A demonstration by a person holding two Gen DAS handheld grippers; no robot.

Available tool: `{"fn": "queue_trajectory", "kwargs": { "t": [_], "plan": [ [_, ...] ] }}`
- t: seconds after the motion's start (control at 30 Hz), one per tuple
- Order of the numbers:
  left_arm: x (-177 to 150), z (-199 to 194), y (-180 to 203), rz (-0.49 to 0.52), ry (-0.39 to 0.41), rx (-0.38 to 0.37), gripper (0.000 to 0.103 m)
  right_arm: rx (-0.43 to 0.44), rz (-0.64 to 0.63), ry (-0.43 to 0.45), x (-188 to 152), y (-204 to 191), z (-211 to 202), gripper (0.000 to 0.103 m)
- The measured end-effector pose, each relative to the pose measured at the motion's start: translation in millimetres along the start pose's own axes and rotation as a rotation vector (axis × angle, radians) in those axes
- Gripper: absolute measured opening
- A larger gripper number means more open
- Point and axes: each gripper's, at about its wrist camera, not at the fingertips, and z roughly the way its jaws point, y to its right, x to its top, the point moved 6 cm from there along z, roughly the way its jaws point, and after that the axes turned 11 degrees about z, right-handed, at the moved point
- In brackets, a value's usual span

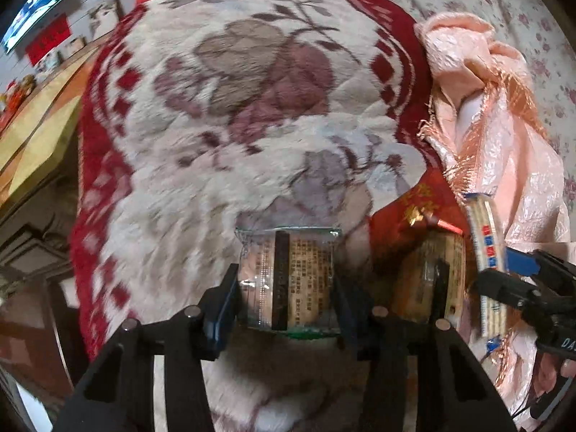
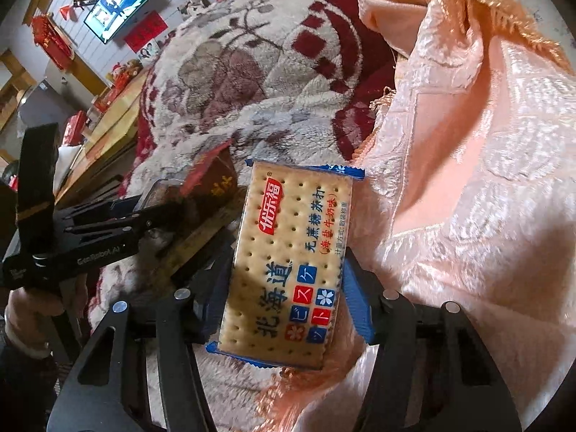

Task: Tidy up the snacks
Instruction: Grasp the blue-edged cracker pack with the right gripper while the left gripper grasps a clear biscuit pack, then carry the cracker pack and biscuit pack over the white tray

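My left gripper (image 1: 286, 288) is shut on a clear-wrapped snack packet (image 1: 288, 280) with brown biscuits and printed text, held just above the floral blanket (image 1: 223, 82). My right gripper (image 2: 288, 273) is shut on a blue-edged soda cracker packet (image 2: 288, 262); it also shows edge-on in the left wrist view (image 1: 487, 252), with the right gripper (image 1: 511, 280) at the right edge. A red and brown snack box (image 1: 428, 252) lies between the two grippers, also in the right wrist view (image 2: 212, 180). The left gripper shows at the left of the right wrist view (image 2: 158, 212).
A pink satin cloth (image 2: 468, 144) with orange fringe lies bunched on the right. A wooden bench or low table (image 1: 32, 133) runs along the blanket's left side. A wall television (image 2: 115, 3) and red decorations are far behind.
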Motion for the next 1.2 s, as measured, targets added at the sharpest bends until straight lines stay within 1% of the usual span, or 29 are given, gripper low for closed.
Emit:
{"fn": "queue_trajectory", "kwargs": {
  "t": [0.1, 0.2, 0.3, 0.4, 0.5, 0.57, 0.67, 0.8, 0.83, 0.87, 0.9, 1.03, 1.2],
  "plan": [
    [-14.0, -12.2, -8.5, -0.035, 0.006, 0.022, 0.051, 0.017, -0.004, 0.003, -7.0, -4.4, -9.4, 0.057],
    [-29.5, -32.7, -14.0, -0.094, 0.031, 0.010, 0.051, 0.042, -0.013, 0.017, -14.7, -12.3, -23.6, 0.054],
    [-48.3, -55.0, -14.8, -0.124, 0.051, 0.043, 0.052, 0.058, -0.060, 0.029, -26.0, -26.1, -37.3, 0.054],
    [-69.4, -68.9, -13.1, -0.179, 0.047, 0.033, 0.052, 0.029, -0.126, 0.011, -39.5, -36.1, -37.9, 0.054],
    [-89.7, -78.7, -8.5, -0.211, 0.046, 0.034, 0.052, 0.020, -0.133, -0.009, -49.2, -34.7, -37.1, 0.054],
    [-101.7, -84.7, -5.6, -0.227, 0.051, 0.050, 0.052, 0.019, -0.142, -0.026, -53.5, -35.2, -35.5, 0.054],
    [-114.5, -92.3, -0.9, -0.243, 0.056, 0.056, 0.052, 0.002, -0.148, -0.048, -58.8, -36.1, -27.6, 0.055],
    [-129.3, -103.4, 5.0, -0.259, 0.062, 0.058, 0.052, -0.055, -0.158, -0.129, -70.6, -32.8, -2.1, 0.058],
    [-133.2, -105.4, 6.5, -0.259, 0.060, 0.058, 0.052, -0.074, -0.182, -0.127, -73.1, -33.7, 1.1, 0.058],
    [-136.8, -107.2, 7.4, -0.260, 0.059, 0.058, 0.052, -0.083, -0.209, -0.115, -73.7, -35.8, 1.7, 0.055],
    [-140.5, -109.6, 7.6, -0.266, 0.060, 0.058, 0.052, -0.085, -0.213, -0.112, -73.1, -36.3, 1.4, 0.054],
    [-150.8, -124.2, 4.3, -0.313, 0.085, 0.073, 0.052, -0.035, -0.200, -0.087, -71.6, -42.6, -17.2, 0.054],
    [-162.2, -150.5, 1.8, -0.330, 0.136, 0.120, 0.052, 0.064, -0.233, -0.072, -86.2, -72.2, -50.6, 0.054]
  ]
}}
